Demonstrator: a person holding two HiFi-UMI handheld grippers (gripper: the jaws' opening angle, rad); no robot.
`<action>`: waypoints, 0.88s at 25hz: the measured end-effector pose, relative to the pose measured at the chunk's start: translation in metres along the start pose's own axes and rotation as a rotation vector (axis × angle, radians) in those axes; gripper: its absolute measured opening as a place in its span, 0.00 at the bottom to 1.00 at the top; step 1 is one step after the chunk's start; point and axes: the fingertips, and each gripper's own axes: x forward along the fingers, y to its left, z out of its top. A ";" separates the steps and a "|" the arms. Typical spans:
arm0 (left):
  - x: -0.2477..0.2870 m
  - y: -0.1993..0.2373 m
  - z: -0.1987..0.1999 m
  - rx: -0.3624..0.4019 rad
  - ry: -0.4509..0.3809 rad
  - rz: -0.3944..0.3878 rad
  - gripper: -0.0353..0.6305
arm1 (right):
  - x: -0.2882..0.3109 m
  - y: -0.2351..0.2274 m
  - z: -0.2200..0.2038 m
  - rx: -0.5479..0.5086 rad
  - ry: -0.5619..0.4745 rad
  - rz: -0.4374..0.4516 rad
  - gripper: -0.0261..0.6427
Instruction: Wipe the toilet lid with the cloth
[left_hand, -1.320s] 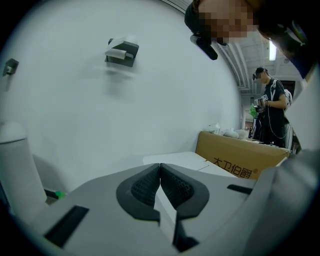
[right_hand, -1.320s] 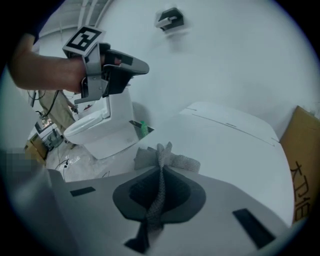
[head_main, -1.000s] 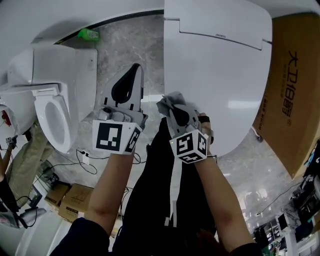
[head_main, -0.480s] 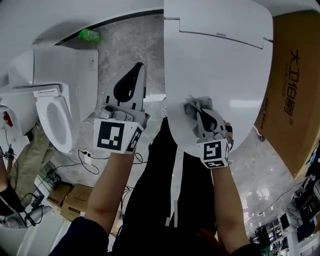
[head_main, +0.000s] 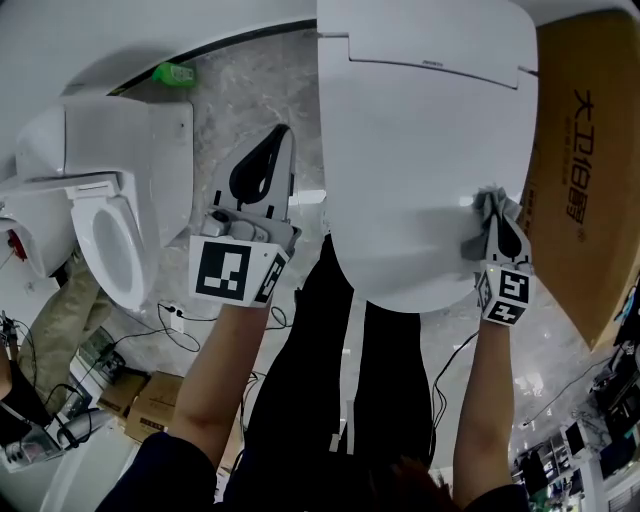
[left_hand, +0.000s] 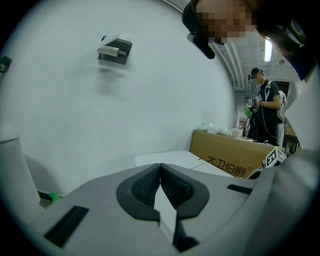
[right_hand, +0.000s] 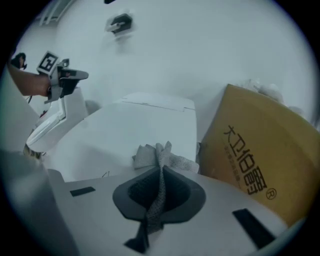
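A closed white toilet lid (head_main: 420, 150) fills the upper middle of the head view and shows again in the right gripper view as the same toilet lid (right_hand: 120, 137). My right gripper (head_main: 492, 208) is shut on a grey cloth (head_main: 488, 205), pressed on the lid near its right edge; the cloth (right_hand: 159, 157) bunches out past the jaws. My left gripper (head_main: 268, 150) hangs shut and empty over the floor, left of the lid. In its own view the left gripper (left_hand: 160, 176) has its pads together with nothing between them.
A brown cardboard box (head_main: 585, 170) stands right beside the lid's right edge. A second toilet (head_main: 110, 200) with its seat showing sits at the left. Cables and small boxes (head_main: 140, 395) lie on the marble floor. A person (left_hand: 265, 112) stands in the background.
My right gripper has swept the cloth from the lid's left front edge across to its right edge. The left gripper has stayed where it was.
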 end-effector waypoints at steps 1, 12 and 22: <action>0.000 -0.001 0.000 0.001 0.000 -0.002 0.08 | -0.001 -0.012 -0.005 0.023 0.004 -0.022 0.08; -0.003 -0.010 0.000 0.004 -0.003 -0.009 0.08 | -0.013 -0.032 -0.025 0.115 0.025 -0.099 0.08; -0.005 -0.011 0.002 -0.001 -0.009 0.002 0.08 | -0.009 0.092 0.004 -0.094 0.006 0.169 0.08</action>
